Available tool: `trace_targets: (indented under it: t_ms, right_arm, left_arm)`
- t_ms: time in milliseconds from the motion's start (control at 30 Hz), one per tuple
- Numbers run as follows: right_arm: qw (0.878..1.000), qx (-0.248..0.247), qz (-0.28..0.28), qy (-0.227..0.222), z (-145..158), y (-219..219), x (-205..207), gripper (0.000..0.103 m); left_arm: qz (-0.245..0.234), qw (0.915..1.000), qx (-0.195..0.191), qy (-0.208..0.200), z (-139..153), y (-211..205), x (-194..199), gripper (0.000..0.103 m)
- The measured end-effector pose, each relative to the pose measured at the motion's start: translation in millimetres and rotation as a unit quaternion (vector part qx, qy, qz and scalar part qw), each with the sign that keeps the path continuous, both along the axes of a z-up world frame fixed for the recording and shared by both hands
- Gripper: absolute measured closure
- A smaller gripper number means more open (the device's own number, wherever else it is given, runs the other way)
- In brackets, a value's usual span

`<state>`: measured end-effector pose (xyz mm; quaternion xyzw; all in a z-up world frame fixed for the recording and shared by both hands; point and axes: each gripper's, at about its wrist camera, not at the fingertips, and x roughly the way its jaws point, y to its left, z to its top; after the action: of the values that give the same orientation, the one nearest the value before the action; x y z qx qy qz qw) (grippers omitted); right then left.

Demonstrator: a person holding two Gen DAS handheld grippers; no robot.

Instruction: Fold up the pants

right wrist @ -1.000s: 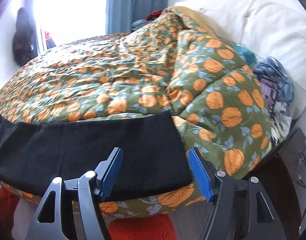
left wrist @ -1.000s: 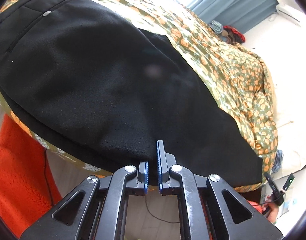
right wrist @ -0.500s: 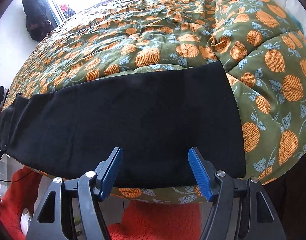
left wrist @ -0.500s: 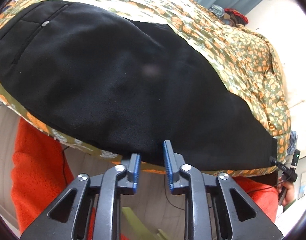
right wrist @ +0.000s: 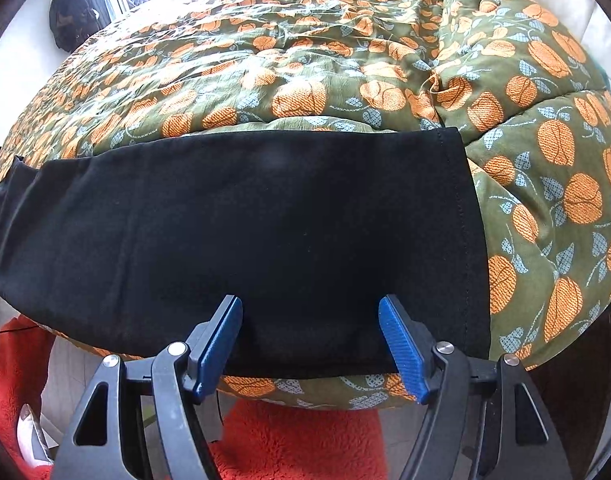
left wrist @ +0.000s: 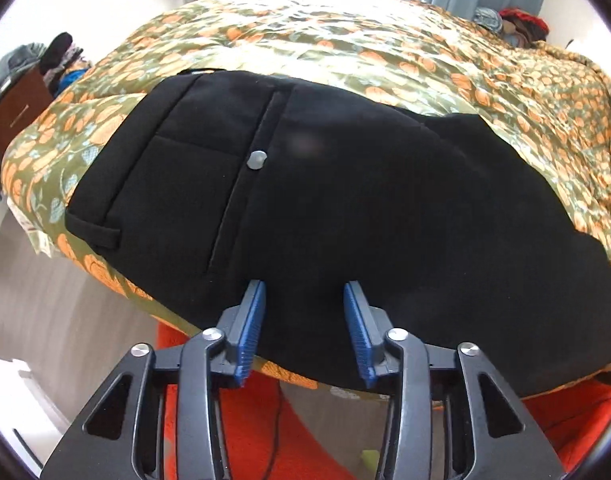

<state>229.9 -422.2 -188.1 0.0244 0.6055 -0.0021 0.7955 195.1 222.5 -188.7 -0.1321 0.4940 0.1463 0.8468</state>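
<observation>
- Trousers first: the black woven pants point(left wrist: 345, 200) lie flat along the near edge of the bed, on the olive quilt printed with orange pumpkins point(right wrist: 305, 72), waistband and buttoned back pocket point(left wrist: 256, 159) toward the left, hem toward the right.
- The left gripper point(left wrist: 305, 320) hovers over the seat, its blue-padded jaws opening, with cloth below them but nothing pinched.
- The right gripper point(right wrist: 311, 340) hangs over the leg near the hem, jaws moderately wide and opening a little, holding nothing.
- To fold well, I'd say each should bite the near edge through every layer (a thin pinch will likely drop the under-leg).
- Lifting both ends level should keep the crease straight.
- The orange fluffy rug point(right wrist: 297, 440) lies below, so a slipped edge could drag the pants off.
</observation>
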Motion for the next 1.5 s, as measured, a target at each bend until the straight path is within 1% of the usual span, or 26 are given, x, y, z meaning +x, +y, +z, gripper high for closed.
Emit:
trace_targets:
  t_ms: [67, 133, 167, 200, 233, 267, 300, 400, 467, 533, 567, 633, 700, 800, 867, 933, 1033, 1100, 1133, 1167, 1200, 1267, 1333, 1367, 1400, 1500]
  right_arm:
    - [1.0, -0.004, 0.003, 0.0, 0, 1, -2, 0.032]
    - [1.0, -0.005, 0.005, -0.002, 0, 1, -4, 0.032]
    - [1.0, -0.003, 0.005, -0.003, 0, 0, -4, 0.032]
    - [1.0, 0.001, 0.004, -0.004, 0, -1, -4, 0.032]
    - [1.0, 0.004, 0.002, -0.004, -1, -2, -4, 0.032]
    - [1.0, 0.006, 0.0, -0.004, 0, -2, -3, 0.032]
    - [1.0, 0.006, -0.001, -0.004, 0, -2, -2, 0.032]
    - [1.0, 0.0, 0.003, -0.002, 0, 1, 1, 0.031]
    - [1.0, -0.004, 0.006, -0.003, 0, 2, 1, 0.031]
    - [1.0, -0.005, 0.006, -0.006, 1, 2, -1, 0.031]
    - [1.0, -0.005, 0.007, -0.007, 1, 2, -1, 0.031]
    - [1.0, -0.006, 0.007, -0.01, 1, 2, -3, 0.031]
    - [1.0, -0.006, 0.007, -0.012, 2, 1, -3, 0.031]
    - [1.0, -0.008, 0.007, -0.014, 4, 2, -2, 0.031]
    - [1.0, -0.006, 0.007, -0.016, 4, 1, -2, 0.031]
    - [1.0, 0.001, 0.004, -0.019, 5, -2, -3, 0.031]
    - [0.999, 0.029, -0.012, -0.032, 8, -12, -6, 0.031]
    - [0.996, 0.055, -0.039, -0.056, 14, -22, -12, 0.031]
    - [0.993, 0.073, -0.059, -0.076, 19, -29, -17, 0.031]
    - [0.987, 0.099, -0.082, -0.101, 26, -40, -24, 0.031]
    - [0.977, 0.131, -0.111, -0.127, 33, -53, -32, 0.031]
    - [0.948, 0.192, -0.191, -0.164, 42, -86, -53, 0.031]
    - [0.914, 0.244, -0.268, -0.181, 44, -117, -76, 0.031]
    - [0.902, 0.262, -0.293, -0.178, 43, -127, -85, 0.031]
    - [0.895, 0.276, -0.307, -0.168, 41, -133, -91, 0.032]
    - [0.889, 0.319, -0.309, -0.108, 24, -132, -94, 0.032]
  left_arm:
    - [0.012, 0.9999, 0.004, -0.011, 9, -4, -6, 0.057]
    - [0.002, 0.9995, 0.005, -0.031, 23, -20, -7, 0.04]
    - [-0.015, 0.9989, -0.001, -0.045, 30, -30, -5, 0.035]
    - [-0.041, 0.9975, -0.009, -0.057, 37, -44, -7, 0.033]
    - [-0.071, 0.9953, -0.015, -0.064, 41, -58, -3, 0.028]
    - [-0.108, 0.9916, -0.02, -0.068, 46, -79, 3, 0.024]
    - [-0.145, 0.9867, -0.026, -0.068, 50, -98, 10, 0.022]
    - [-0.246, 0.9666, -0.04, -0.061, 55, -168, 41, 0.022]
    - [-0.294, 0.9538, -0.043, -0.046, 51, -214, 65, 0.022]
    - [-0.332, 0.9422, -0.027, -0.034, 45, -259, 88, 0.022]
    - [-0.344, 0.9385, -0.012, -0.03, 42, -279, 101, 0.022]
    - [-0.352, 0.9359, 0.0, -0.02, 39, -317, 115, 0.022]
    - [-0.349, 0.937, 0.0, -0.012, 34, -342, 129, 0.022]
    - [-0.342, 0.9396, 0.014, 0.009, 16, -363, 136, 0.022]
    - [-0.349, 0.9366, 0.018, 0.028, 1, -373, 124, 0.022]
    - [-0.371, 0.9272, 0.034, 0.041, -12, -384, 104, 0.022]
    - [-0.398, 0.9154, 0.056, 0.025, -16, -392, 72, 0.019]
    - [-0.404, 0.9131, 0.052, 0.025, -15, -394, 62, 0.019]
    - [-0.403, 0.9133, 0.049, 0.026, -15, -395, 59, 0.018]
    - [-0.404, 0.9133, 0.048, 0.026, -15, -395, 58, 0.018]
    - [-0.404, 0.9131, 0.049, 0.026, -15, -395, 57, 0.017]
    - [-0.404, 0.9133, 0.045, 0.027, -17, -395, 59, 0.017]
    - [-0.401, 0.9146, 0.041, 0.027, -18, -394, 60, 0.016]
    - [-0.4, 0.9153, 0.041, 0.025, -18, -394, 60, 0.016]
    - [-0.399, 0.9158, 0.042, 0.024, -18, -393, 59, 0.015]
    - [-0.396, 0.9171, 0.043, 0.022, -19, -395, 59, 0.014]
